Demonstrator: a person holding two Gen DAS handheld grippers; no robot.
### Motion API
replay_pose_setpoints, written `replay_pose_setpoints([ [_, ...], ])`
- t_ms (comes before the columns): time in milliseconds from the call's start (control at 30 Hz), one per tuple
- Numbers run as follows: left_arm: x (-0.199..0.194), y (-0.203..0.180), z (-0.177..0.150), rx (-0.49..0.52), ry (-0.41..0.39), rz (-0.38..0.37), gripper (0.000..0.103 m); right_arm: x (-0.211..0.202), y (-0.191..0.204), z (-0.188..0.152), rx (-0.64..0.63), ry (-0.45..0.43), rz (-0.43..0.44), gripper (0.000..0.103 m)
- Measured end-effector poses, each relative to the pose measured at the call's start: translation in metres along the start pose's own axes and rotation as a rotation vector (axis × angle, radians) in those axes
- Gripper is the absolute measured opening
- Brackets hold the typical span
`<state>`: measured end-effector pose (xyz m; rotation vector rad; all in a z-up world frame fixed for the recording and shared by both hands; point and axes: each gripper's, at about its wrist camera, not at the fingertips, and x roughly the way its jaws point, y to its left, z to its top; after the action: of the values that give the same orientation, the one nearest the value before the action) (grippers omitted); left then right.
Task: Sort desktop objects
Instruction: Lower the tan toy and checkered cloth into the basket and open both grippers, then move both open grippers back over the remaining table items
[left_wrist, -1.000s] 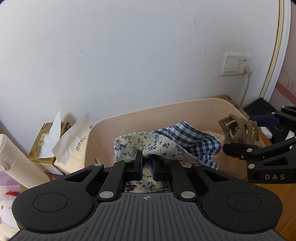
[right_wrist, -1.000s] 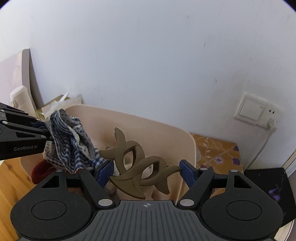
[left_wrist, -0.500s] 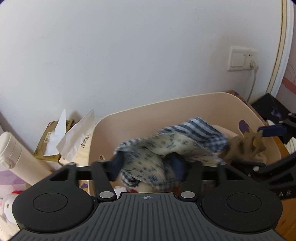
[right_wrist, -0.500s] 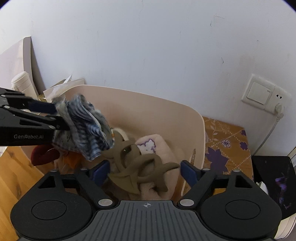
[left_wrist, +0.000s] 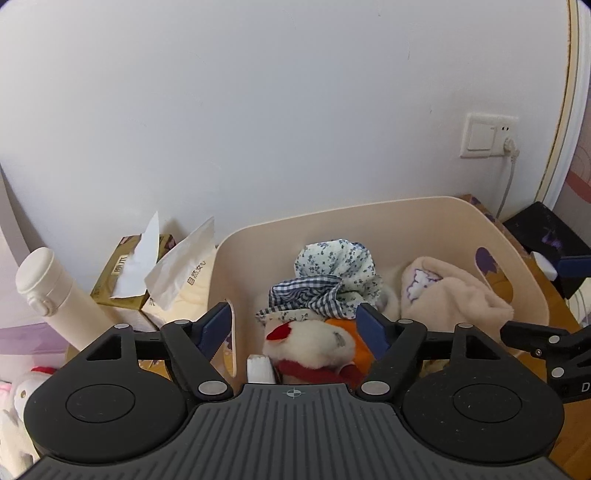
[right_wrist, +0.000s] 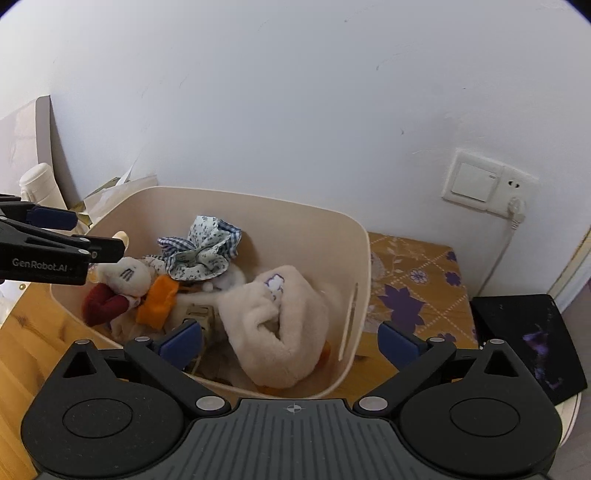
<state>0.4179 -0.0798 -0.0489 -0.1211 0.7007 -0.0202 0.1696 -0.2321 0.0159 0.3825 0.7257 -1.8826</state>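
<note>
Risk, judged: both tools sit low over the beige bin (right_wrist: 364, 258); pulling back carelessly could snag the cloth or knock the rim and tip it.

Left of frame, left view: white bottle (left_wrist: 51, 291), tissue packs (left_wrist: 173, 273), outside the bin. Centre: left gripper (left_wrist: 293, 328), jaws opening wide, holding nothing.

Bin contents: patterned cloth bundle (left_wrist: 332, 280), plush toy (right_wrist: 125, 280), fluffy cream item (right_wrist: 280, 314).

Right gripper (right_wrist: 290, 341), jaws opening, empty, lower centre.
</note>
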Motion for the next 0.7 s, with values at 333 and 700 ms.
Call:
replay_pose_setpoints([
  [333,-0.035,0.004,-0.016,-0.014,-0.022,-0.011,0.077,-0.034,0.006,-0.019,0.013,-0.003,-0.015,0.103],
  [700,-0.058,0.001,-0.039,-0.001,-0.016,-0.033,0.078,-0.056,0.016,-0.049,0.044,0.010,-0.017,0.103],
])
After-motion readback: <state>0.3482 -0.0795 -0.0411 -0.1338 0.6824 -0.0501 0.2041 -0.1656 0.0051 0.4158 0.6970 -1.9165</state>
